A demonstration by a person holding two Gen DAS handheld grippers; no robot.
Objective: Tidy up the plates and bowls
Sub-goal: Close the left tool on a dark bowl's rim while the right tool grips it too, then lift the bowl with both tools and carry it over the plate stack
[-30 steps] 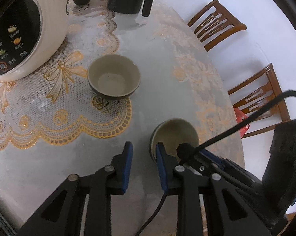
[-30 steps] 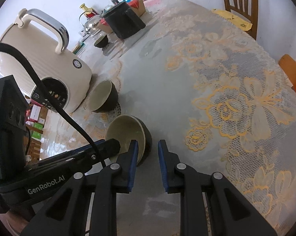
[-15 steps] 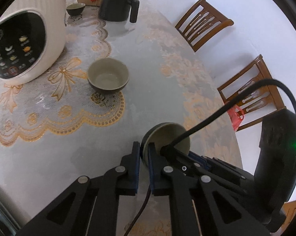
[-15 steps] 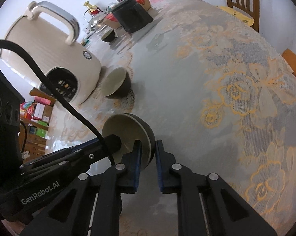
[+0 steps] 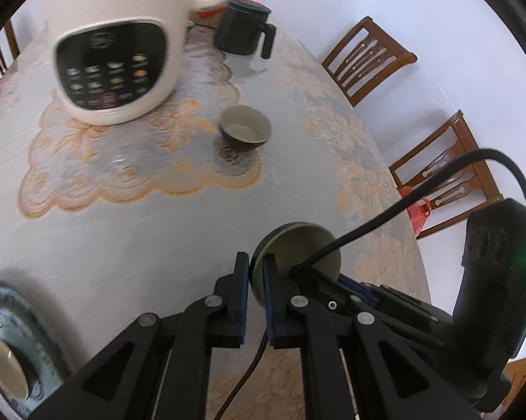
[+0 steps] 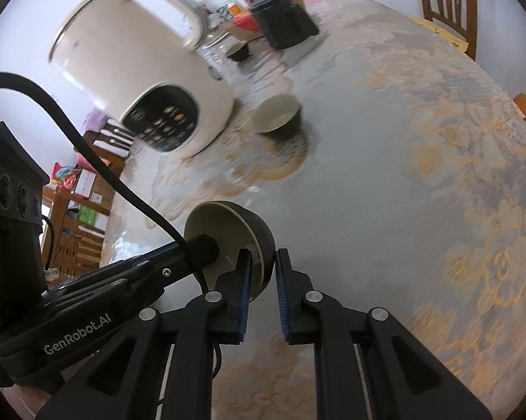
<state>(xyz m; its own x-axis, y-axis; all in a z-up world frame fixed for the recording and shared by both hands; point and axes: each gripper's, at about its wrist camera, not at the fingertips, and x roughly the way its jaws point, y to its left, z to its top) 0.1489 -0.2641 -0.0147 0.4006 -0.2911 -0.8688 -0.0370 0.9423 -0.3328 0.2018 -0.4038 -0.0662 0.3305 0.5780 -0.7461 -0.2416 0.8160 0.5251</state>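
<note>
Two grippers, left gripper (image 5: 255,273) and right gripper (image 6: 263,269), each clamped opposite rims of one dark-glazed ceramic bowl (image 5: 298,255), held above the lace-covered table (image 5: 123,245) near its edge; uneven pull risked slippage; a drop could chip it.

the held bowl (image 6: 228,231) is showing a glazed, ceramic-looking finish, dull olive inside and dark and faintly shiny outside. the second bowl (image 5: 245,132) is looking the same. the table (image 5: 123,245) is lying under a smooth, glossy clear sheet over lace cloth with orange stitching. the rice cooker (image 5: 123,42) is gleaming in smooth cream plastic with a glossy black panel. the chairs (image 5: 368,59) are showing varnished brown wood. the gripper fingers (image 6: 235,301) are looking like matt black plastic.
</note>
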